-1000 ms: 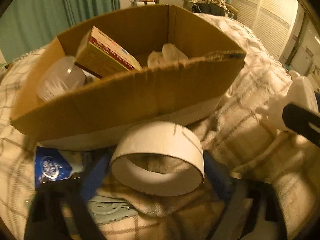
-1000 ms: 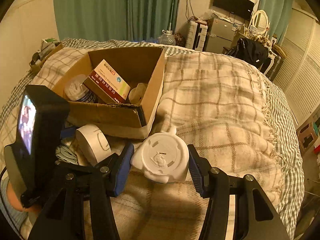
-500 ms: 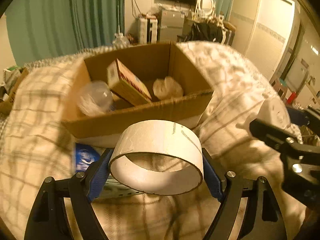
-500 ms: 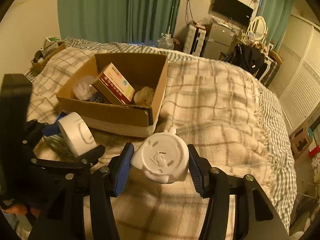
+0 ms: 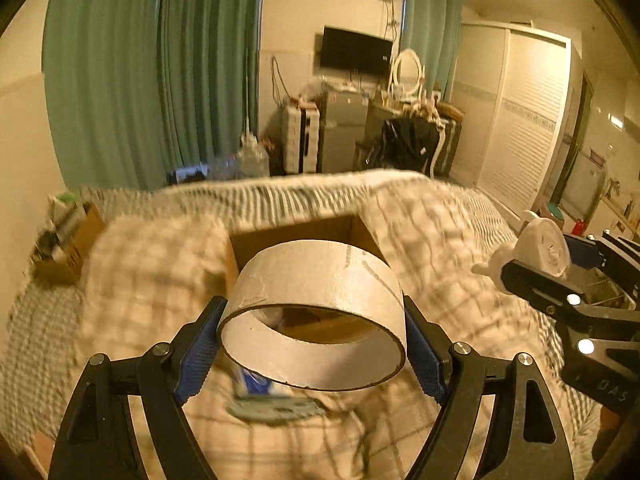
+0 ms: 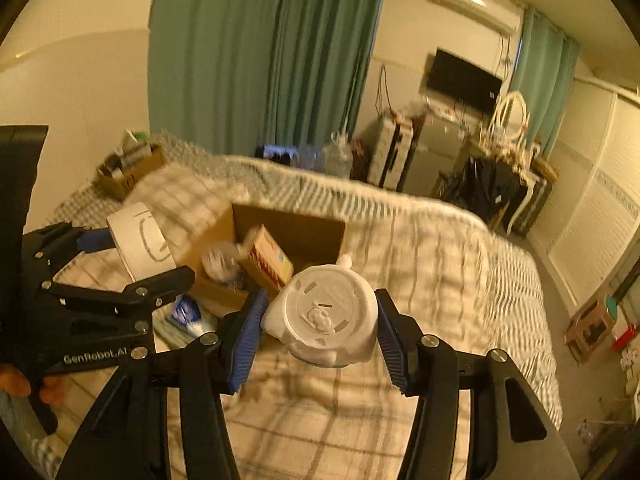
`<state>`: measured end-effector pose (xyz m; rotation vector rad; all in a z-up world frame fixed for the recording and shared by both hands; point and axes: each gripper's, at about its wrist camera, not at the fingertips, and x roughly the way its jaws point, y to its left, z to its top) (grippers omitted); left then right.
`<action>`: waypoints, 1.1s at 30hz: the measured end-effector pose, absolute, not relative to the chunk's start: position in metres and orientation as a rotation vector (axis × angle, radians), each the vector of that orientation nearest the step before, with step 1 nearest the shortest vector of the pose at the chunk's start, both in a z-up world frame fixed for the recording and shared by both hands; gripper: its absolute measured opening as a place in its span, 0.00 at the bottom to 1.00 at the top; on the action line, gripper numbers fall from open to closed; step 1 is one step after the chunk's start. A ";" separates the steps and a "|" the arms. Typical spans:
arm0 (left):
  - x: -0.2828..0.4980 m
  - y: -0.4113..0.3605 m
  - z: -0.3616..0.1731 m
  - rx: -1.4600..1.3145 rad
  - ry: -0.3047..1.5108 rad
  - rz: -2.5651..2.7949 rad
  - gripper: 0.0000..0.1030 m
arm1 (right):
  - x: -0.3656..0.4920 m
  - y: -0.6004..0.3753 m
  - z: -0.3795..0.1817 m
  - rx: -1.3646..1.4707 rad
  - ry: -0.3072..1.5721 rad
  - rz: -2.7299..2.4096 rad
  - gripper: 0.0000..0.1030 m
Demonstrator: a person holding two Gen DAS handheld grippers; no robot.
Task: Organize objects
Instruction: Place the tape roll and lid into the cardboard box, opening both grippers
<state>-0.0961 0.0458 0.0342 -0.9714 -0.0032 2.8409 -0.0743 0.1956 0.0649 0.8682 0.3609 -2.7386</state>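
My left gripper (image 5: 312, 340) is shut on a wide white tape roll (image 5: 320, 280) and holds it high above the bed, in front of the open cardboard box (image 5: 296, 232). The roll also shows in the right wrist view (image 6: 138, 240). My right gripper (image 6: 320, 328) is shut on a white plastic figurine-shaped container (image 6: 324, 316), bottom facing the camera, held above the checked blanket to the right of the box (image 6: 292, 224). The box holds a red-and-cream carton (image 6: 268, 258) and a clear plastic item (image 6: 218, 262).
A blue packet (image 6: 186, 312) and a grey-green item (image 5: 276, 410) lie on the checked blanket (image 6: 420, 260) in front of the box. A smaller box of items (image 6: 128, 168) sits at the far left. Curtains, a TV and furniture stand beyond the bed.
Both grippers have risen well above the bed with their loads still held. The box now looks smaller and lower in both views.
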 end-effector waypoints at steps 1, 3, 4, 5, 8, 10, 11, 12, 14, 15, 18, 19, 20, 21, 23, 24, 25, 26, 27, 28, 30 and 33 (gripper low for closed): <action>-0.099 0.043 0.040 -0.965 0.004 2.847 0.82 | -0.076 0.194 0.071 0.852 0.355 -2.736 0.51; -0.112 0.033 0.053 -0.955 -0.016 2.843 0.82 | -0.085 0.189 0.086 0.821 0.349 -2.730 0.51; -0.118 0.029 0.057 -0.954 -0.037 2.830 0.82 | -0.090 0.186 0.091 0.810 0.349 -2.730 0.51; -0.126 0.025 0.062 -0.952 -0.059 2.821 0.82 | -0.099 0.183 0.097 0.799 0.347 -2.728 0.51; -0.151 0.019 0.067 -0.952 -0.046 2.846 0.82 | -0.123 0.176 0.104 0.802 0.321 -2.712 0.51; -0.170 0.019 0.060 -0.974 -0.010 2.851 0.82 | -0.146 0.171 0.102 0.822 0.305 -2.699 0.51; -0.184 0.021 0.053 -0.991 0.019 2.846 0.82 | -0.161 0.168 0.098 0.843 0.298 -2.695 0.51; -0.193 0.023 0.046 -1.004 0.044 2.846 0.82 | -0.173 0.167 0.094 0.863 0.292 -2.691 0.51; -0.214 0.026 0.026 -1.040 0.104 2.847 0.82 | -0.198 0.163 0.082 0.909 0.274 -2.685 0.51; -0.222 0.026 0.017 -1.052 0.117 2.844 0.82 | -0.213 0.162 0.071 0.945 0.265 -2.682 0.51; -0.247 0.028 -0.018 -1.123 0.109 2.791 0.82 | -0.246 0.159 0.044 1.020 0.239 -2.667 0.51; -0.255 0.027 -0.030 -1.151 0.099 2.771 0.82 | -0.256 0.158 0.034 1.045 0.228 -2.652 0.51; -0.264 0.026 -0.040 -1.177 0.085 2.756 0.82 | -0.264 0.157 0.025 1.067 0.220 -2.641 0.51; -0.268 0.025 -0.047 -1.193 0.074 2.747 0.82 | -0.273 0.157 0.013 1.092 0.212 -2.629 0.51; -0.281 0.021 -0.062 -1.227 0.044 2.729 0.82 | -0.286 0.159 -0.004 1.123 0.199 -2.611 0.51; -0.285 0.019 -0.065 -1.229 0.033 2.728 0.82 | -0.295 0.158 -0.013 1.138 0.194 -2.600 0.51; -0.290 0.018 -0.067 -1.226 0.020 2.729 0.82 | -0.300 0.157 -0.019 1.145 0.192 -2.594 0.51; -0.293 0.016 -0.069 -1.217 0.009 2.731 0.82 | -0.304 0.158 -0.025 1.149 0.191 -2.588 0.51; -0.295 0.015 -0.071 -1.197 0.004 2.742 0.82 | -0.307 0.157 -0.030 1.144 0.178 -2.582 0.51; -0.294 0.015 -0.072 -1.175 0.007 2.752 0.82 | -0.309 0.157 -0.033 1.137 0.156 -2.577 0.51; -0.294 0.017 -0.074 -1.132 0.040 2.757 0.84 | -0.310 0.156 -0.038 1.137 0.118 -2.568 0.51; -0.292 0.024 -0.077 -1.126 0.102 2.763 0.91 | -0.307 0.157 -0.038 1.120 0.125 -2.604 0.64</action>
